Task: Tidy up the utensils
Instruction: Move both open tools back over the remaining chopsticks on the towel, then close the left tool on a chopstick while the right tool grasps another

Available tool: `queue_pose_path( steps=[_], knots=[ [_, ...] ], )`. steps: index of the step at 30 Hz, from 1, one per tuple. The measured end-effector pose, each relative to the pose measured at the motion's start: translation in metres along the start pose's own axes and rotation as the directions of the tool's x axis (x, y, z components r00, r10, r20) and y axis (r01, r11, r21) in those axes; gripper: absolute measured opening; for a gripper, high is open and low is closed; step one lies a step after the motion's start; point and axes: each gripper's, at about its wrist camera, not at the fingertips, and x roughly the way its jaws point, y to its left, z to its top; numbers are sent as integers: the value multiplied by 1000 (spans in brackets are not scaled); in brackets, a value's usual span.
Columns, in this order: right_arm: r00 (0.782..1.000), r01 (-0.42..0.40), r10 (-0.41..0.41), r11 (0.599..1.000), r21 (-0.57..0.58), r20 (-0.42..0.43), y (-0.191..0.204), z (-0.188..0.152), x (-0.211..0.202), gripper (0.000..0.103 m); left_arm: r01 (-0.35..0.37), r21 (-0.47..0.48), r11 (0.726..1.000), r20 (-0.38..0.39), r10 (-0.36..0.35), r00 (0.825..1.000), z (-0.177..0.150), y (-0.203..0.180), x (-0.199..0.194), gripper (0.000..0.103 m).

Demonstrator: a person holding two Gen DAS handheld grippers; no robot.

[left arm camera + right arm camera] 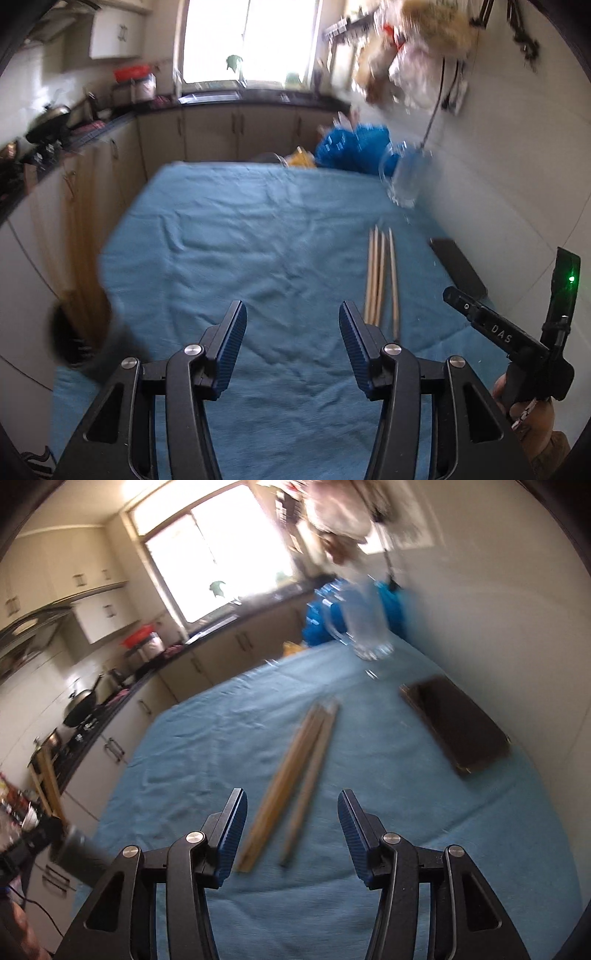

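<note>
Chopsticks [380, 275], four loose, one glass mug [404, 177]

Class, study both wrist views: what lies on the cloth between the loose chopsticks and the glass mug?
Nothing: only bare blue tablecloth separates the chopsticks from the glass mug. The right wrist view shows it; the left wrist view agrees.

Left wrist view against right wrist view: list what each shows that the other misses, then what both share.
Only the left wrist view shows the right gripper from outside and sticks standing in the dark holder. Only the right wrist view shows the range hood and the near ends of the chopsticks. Both share the blue cloth, the loose chopsticks, the glass mug, the dark flat case and the window.
</note>
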Motion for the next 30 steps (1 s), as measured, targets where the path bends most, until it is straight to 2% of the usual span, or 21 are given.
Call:
queue_pose_path(
  steps=[4, 8, 13, 15, 17, 18, 21, 23, 25, 30],
  knots=[
    [997, -29, 29, 1000, 9, -68, -14, 0, 20, 55, 28, 22, 999, -74, -27, 997, 4, -19, 50, 51],
    [989, -53, 47, 998, -41, -138, -11, -1, 44, 47, 41, 14, 999, -113, -39, 993, 9, -30, 86, 47],
    [974, -23, -17, 984, -175, -226, 11, -3, 79, 47, 56, 12, 998, -145, -53, 988, 21, -38, 119, 47],
    [972, 37, -95, 965, -259, -213, 18, -4, 82, 39, 64, 23, 998, -165, -59, 985, 23, -43, 131, 47],
    [968, 63, -126, 960, -273, -218, 15, -6, 81, 20, 89, 32, 996, -184, -82, 979, 26, -48, 142, 45],
    [965, 74, -137, 960, -271, -222, 10, -5, 79, 16, 103, 39, 994, -196, -94, 976, 26, -52, 147, 43],
    [959, 119, -180, 957, -265, -218, -6, -4, 68, 15, 135, 72, 988, -220, -117, 968, 24, -64, 162, 42],
    [961, 119, -175, 961, -251, -215, -14, -3, 63, 14, 145, 97, 985, -240, -118, 964, 23, -71, 174, 36],
    [963, 115, -166, 965, -236, -212, -20, -4, 59, 13, 158, 103, 982, -272, -125, 954, 22, -75, 187, 25],
    [965, 120, -168, 965, -232, -201, -20, -4, 59, 13, 166, 122, 979, -270, -128, 954, 27, -82, 194, 19]
  ],
)
